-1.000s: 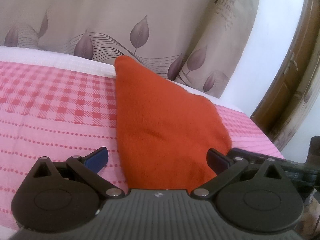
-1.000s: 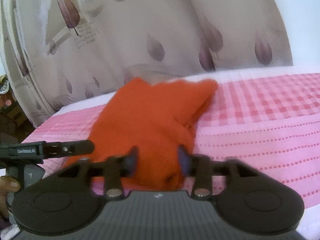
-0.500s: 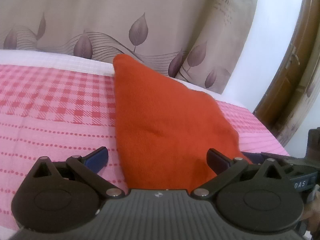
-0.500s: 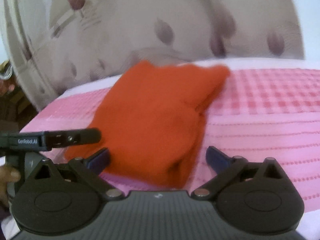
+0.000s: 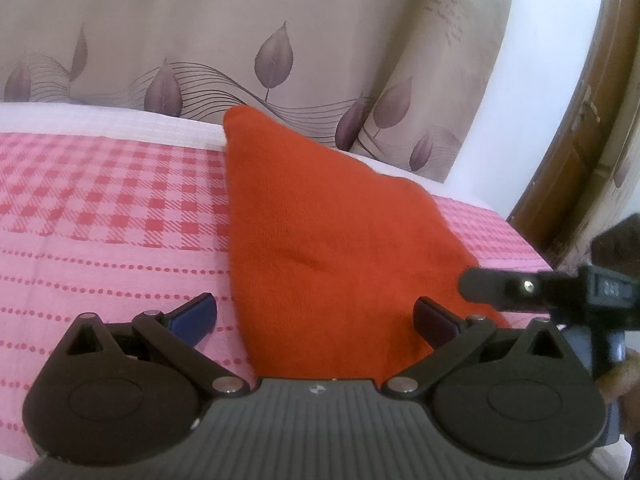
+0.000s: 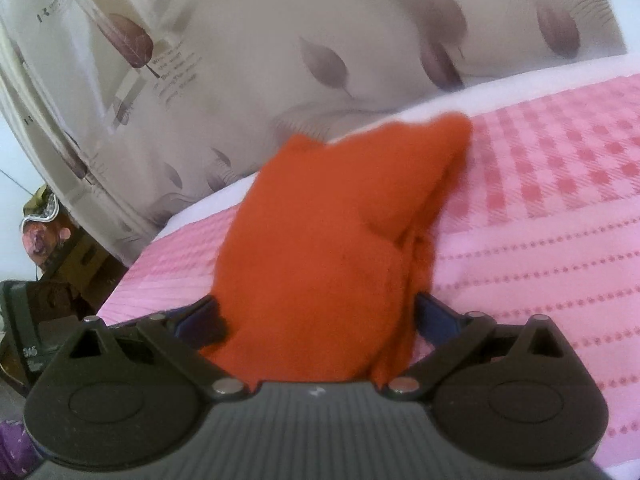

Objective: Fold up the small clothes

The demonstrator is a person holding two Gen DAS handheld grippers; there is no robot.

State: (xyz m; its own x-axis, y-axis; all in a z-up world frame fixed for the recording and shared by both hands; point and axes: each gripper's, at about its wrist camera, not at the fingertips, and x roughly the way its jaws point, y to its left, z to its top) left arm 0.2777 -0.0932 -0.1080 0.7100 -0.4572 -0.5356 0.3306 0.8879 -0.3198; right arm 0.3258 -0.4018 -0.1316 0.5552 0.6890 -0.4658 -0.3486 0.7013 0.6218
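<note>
Across the bed's pink checked cover (image 5: 100, 216) lies the folded orange cloth (image 5: 320, 240), reaching toward its far edge by the leaf-print curtain (image 5: 240, 40). Left gripper (image 5: 316, 316) has its jaws spread wide over the cloth's near end. Right gripper (image 6: 316, 316) likewise has jaws spread, cloth (image 6: 320, 260) bunched between them.

Bed (image 5: 100, 248) carries everything I see: pink cover, red check band toward far side, dotted red stripes nearer me, white strip along far edge by curtain. One item directly on it: orange cloth (image 5: 332, 240), folded, roughly triangular in left view, point toward white strip. In right view cloth (image 6: 332, 248) blurred, layered edges on its right side.
</note>
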